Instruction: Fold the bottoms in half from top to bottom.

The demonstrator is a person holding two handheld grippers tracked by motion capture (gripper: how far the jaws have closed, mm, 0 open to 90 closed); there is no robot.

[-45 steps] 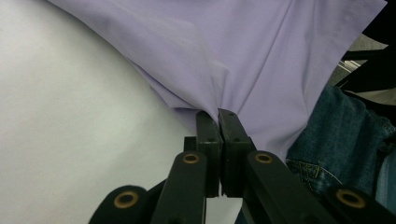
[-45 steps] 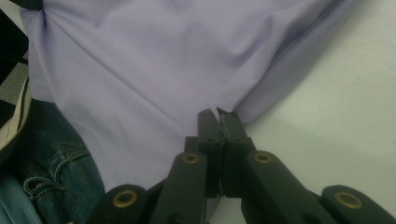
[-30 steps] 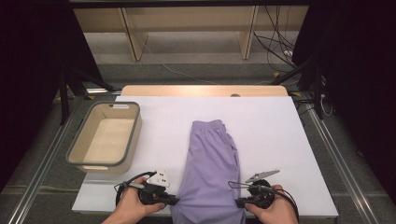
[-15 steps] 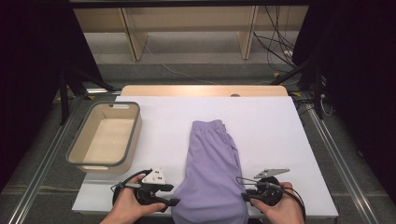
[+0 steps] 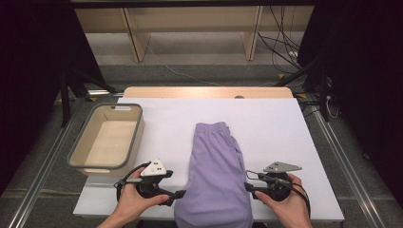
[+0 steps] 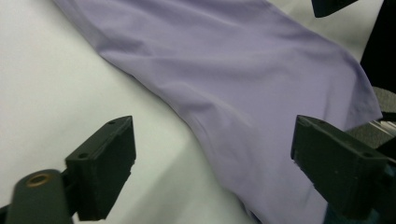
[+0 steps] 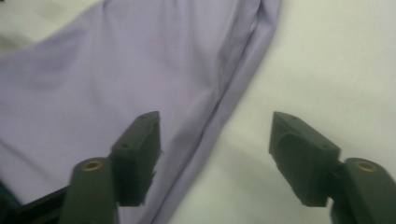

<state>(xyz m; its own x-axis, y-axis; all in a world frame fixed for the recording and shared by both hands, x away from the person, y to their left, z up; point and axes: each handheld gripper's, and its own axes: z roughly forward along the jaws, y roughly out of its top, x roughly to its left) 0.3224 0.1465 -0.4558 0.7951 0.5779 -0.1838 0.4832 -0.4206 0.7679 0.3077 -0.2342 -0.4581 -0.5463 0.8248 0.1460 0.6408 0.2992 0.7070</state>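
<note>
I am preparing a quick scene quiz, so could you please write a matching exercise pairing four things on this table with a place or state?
Things:
1. purple garment
2. basket
3. left gripper
4. right gripper

Descriptions:
A. empty, at the table's left
B. folded lengthwise, mid-table
C. open, at the garment's right edge
D. open, at the garment's left edge

Pairs: 1-B, 2-A, 3-D, 4-C

Both hands come in low and level. The left hand-held gripper [image 5: 179,194] and the right hand-held gripper [image 5: 248,185] face each other, their jaws having just spread apart, gripping nothing.
</note>
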